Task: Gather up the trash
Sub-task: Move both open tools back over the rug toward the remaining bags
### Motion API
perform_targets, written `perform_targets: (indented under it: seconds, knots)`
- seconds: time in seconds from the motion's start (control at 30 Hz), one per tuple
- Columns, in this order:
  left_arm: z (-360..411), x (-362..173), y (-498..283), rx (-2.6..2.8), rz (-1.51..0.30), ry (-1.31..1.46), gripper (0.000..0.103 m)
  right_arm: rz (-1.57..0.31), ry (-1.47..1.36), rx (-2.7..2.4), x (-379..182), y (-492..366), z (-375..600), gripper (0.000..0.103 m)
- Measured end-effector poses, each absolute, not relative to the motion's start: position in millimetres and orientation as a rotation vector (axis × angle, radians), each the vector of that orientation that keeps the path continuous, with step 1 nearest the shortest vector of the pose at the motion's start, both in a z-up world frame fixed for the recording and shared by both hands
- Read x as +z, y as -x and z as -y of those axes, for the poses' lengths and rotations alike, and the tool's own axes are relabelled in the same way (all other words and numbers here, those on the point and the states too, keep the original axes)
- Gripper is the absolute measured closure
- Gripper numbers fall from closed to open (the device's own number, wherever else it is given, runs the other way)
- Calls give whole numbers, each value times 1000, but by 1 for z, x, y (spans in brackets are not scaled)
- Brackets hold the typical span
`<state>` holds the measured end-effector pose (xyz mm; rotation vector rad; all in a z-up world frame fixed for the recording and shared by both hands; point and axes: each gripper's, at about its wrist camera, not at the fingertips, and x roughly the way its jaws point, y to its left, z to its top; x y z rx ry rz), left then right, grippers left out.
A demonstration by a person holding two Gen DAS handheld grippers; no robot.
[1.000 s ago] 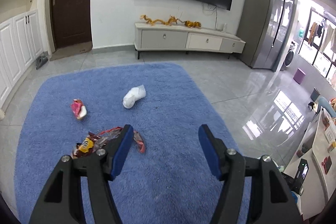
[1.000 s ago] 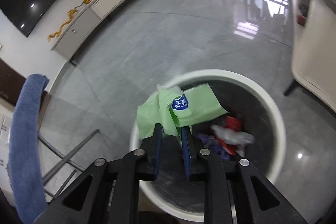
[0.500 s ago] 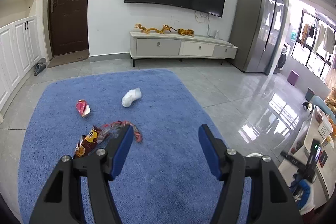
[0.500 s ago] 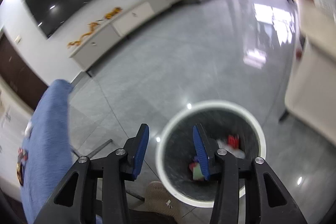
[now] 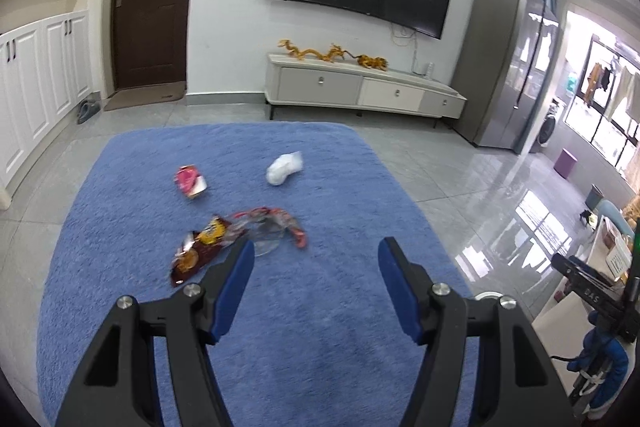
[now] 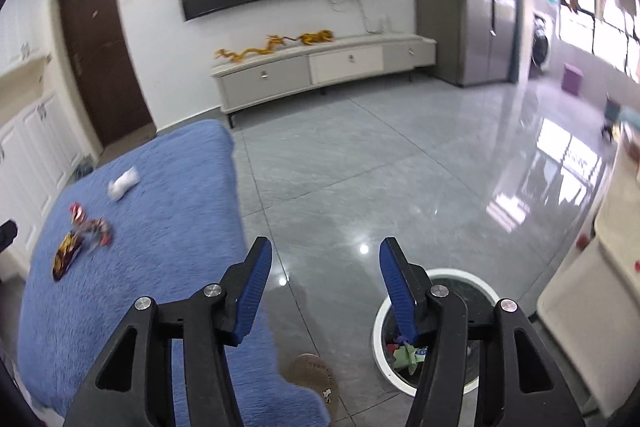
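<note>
On the blue rug [image 5: 320,327] lie a brown-and-yellow snack wrapper [image 5: 200,247], a red-edged clear wrapper [image 5: 276,223], a pink wrapper [image 5: 190,181] and a white crumpled bag [image 5: 283,167]. My left gripper [image 5: 316,267] is open and empty, above the rug just right of the snack wrapper. My right gripper [image 6: 325,267] is open and empty, raised over the grey floor. The white-rimmed trash bin [image 6: 378,327] stands below it, with green paper [image 6: 406,355] and other trash inside. The rug's trash also shows in the right wrist view [image 6: 68,247].
A white TV cabinet [image 5: 360,93] stands against the far wall under a TV. A grey fridge [image 5: 504,67] is at the right. A beige table [image 6: 580,307] stands right of the bin. A brown slipper [image 6: 316,379] is beside the bin.
My right gripper opened and dropped the green paper into the bin, then rose and tilted up toward the room. The left gripper's view lifted slightly; it stayed open.
</note>
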<state>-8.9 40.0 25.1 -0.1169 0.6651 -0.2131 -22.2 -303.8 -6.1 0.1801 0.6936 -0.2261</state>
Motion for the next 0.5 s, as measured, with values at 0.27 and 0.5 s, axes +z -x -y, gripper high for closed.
perform_targets:
  seconds: [0.27,0.5]
  knots:
    - [-76,17,18,-160,-654,155,39,-684,-43,-195,12,26,239,41]
    - [-94,15,25,-127,-628,164,30,-663,49,-173,25,27,200,39]
